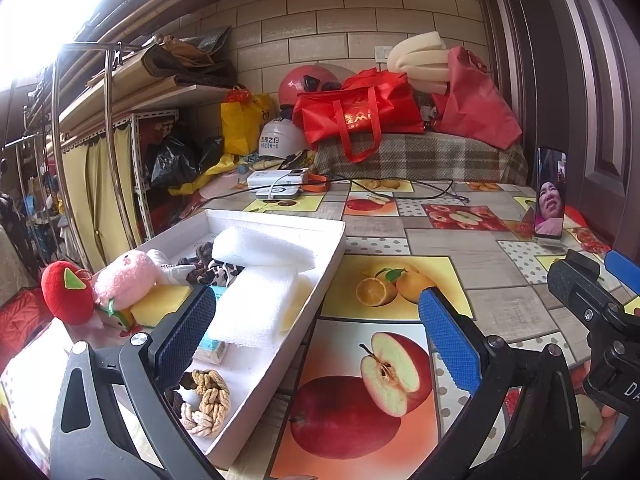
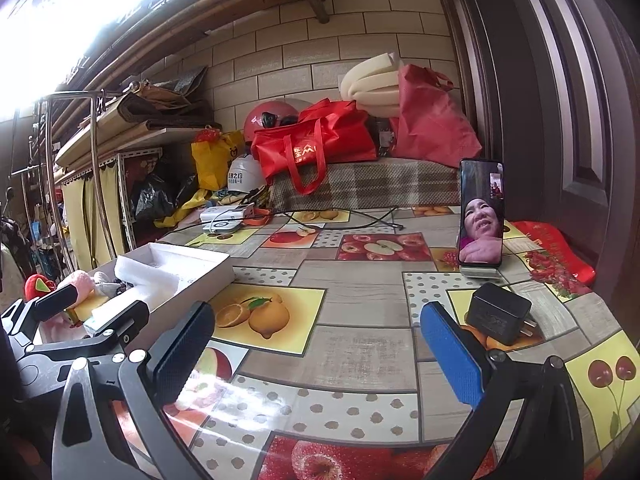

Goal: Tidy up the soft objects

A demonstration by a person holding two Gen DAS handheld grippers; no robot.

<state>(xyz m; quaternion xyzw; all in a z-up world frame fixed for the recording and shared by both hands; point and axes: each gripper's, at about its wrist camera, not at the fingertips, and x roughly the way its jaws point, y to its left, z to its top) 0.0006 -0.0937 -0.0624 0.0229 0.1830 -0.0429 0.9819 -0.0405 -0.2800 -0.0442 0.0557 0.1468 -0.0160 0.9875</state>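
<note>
Left wrist view shows my left claw with its two pads wide apart and nothing between them. It hangs over the right edge of the white box. My right claw is also spread wide and empty, above the bare tablecloth.

I judge the task nearly finished. The soft things lie in the box: two white foam pieces, a yellow sponge, a pink plush toy, a red plush apple at the far corner (whether inside the box or just outside, I cannot tell), some braided hair ties and a patterned cloth piece. On the open table I see no soft thing left, only a black charger and a phone on a stand; these are hard.

The foam looks light and ribbed, and would squash easily. The plush is fluffy and round. The hair ties are knitted loops, beige and brown. The tablecloth is smooth, with fruit pictures.
</note>
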